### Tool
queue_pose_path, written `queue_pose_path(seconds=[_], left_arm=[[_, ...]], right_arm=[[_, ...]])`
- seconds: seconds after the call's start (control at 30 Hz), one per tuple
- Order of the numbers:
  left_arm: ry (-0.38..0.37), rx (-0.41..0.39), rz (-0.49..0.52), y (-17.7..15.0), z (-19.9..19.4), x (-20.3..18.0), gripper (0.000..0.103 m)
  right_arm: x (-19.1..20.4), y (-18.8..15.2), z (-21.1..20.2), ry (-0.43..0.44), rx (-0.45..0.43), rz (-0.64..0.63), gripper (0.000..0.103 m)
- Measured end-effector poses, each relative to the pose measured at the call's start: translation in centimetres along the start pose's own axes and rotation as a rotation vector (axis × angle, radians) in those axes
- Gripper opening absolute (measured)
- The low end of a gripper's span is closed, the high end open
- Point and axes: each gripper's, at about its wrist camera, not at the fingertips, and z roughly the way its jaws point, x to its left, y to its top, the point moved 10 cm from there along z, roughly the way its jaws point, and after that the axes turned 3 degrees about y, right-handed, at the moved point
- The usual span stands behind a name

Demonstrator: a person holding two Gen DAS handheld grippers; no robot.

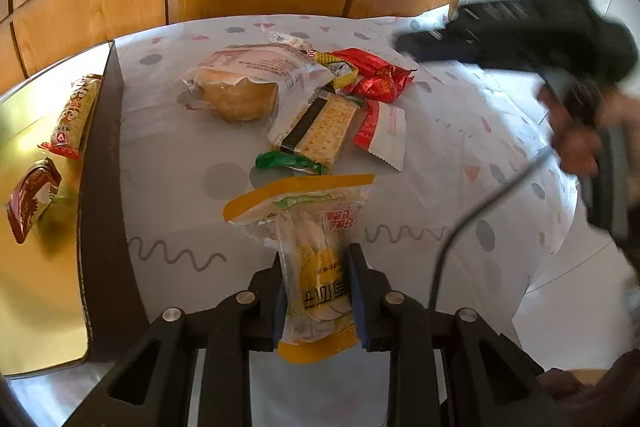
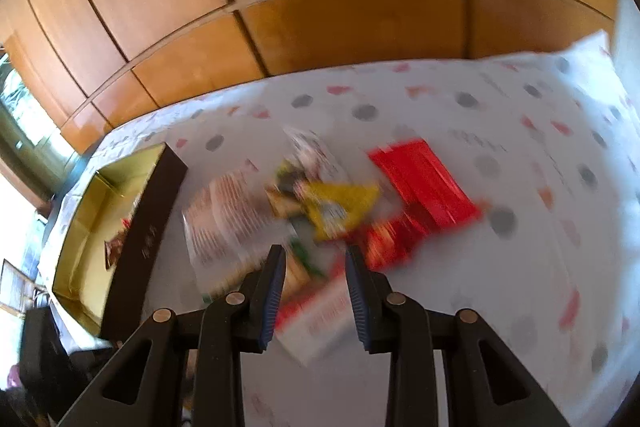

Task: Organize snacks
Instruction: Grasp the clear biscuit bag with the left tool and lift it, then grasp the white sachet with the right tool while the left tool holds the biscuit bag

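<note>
The left gripper (image 1: 316, 267) is clamped on a clear snack packet with yellow ends (image 1: 308, 247), its blue pads pressing both sides of the wrapper near the packet's lower half; the packet's far end reaches out over the patterned tablecloth (image 1: 168, 155).

At the left stands a dark-walled box with a gold lining (image 1: 100, 187). Two snacks lie in it: an orange-and-red bar packet (image 1: 74, 115) toward the far end and a brown-red wrapped piece (image 1: 30, 199) nearer, apart from each other.

Beyond the held packet, the loose pile sits in the middle of the cloth: a bun in a clear bag (image 1: 248, 83), a cracker pack with a dark band (image 1: 316, 127) with a green wrapper (image 1: 286, 163) at its near end, a red-and-white sachet (image 1: 382, 129) just right of the crackers, and red foil packets (image 1: 376, 75) at the far right of the heap.

The right gripper (image 2: 316, 259) hangs over the pile, blurred, its fingers parted with nothing pinched between them. In its view the box (image 2: 144, 239) lies at the left with snacks inside.
</note>
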Motion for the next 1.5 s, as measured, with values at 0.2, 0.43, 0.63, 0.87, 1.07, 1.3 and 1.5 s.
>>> queue_pose_path(seconds=[0.2, 0.43, 0.63, 0.87, 1.07, 1.3, 1.5], left_arm=[[-0.009, 0.000, -0.012, -0.1, -0.1, 0.2, 0.028], [-0.021, 0.006, -0.016, 0.0, 0.0, 0.4, 0.030], [-0.027, 0.009, -0.023, 0.1, 0.3, 0.5, 0.031], [-0.013, 0.008, -0.029, 0.0, 0.3, 0.3, 0.032], [-0.012, 0.012, -0.034, 0.0, 0.3, 0.3, 0.032], [-0.014, 0.014, -0.029, 0.0, 0.3, 0.3, 0.032], [-0.019, 0.016, -0.034, 0.0, 0.4, 0.4, 0.033]], right_arm=[[1.0, 4.8, 5.3, 0.016, 0.074, -0.027, 0.031], [1.0, 7.0, 12.2, -0.053, 0.211, -0.093, 0.031], [0.2, 6.8, 13.5, -0.059, 0.250, -0.111, 0.006], [0.1, 7.9, 10.4, -0.053, 0.158, -0.116, 0.003], [0.8, 8.1, 10.3, -0.064, 0.157, -0.161, 0.032], [0.3, 7.0, 13.7, -0.133, 0.281, -0.271, 0.049], [-0.5, 7.2, 15.9, -0.157, 0.324, -0.307, 0.053]])
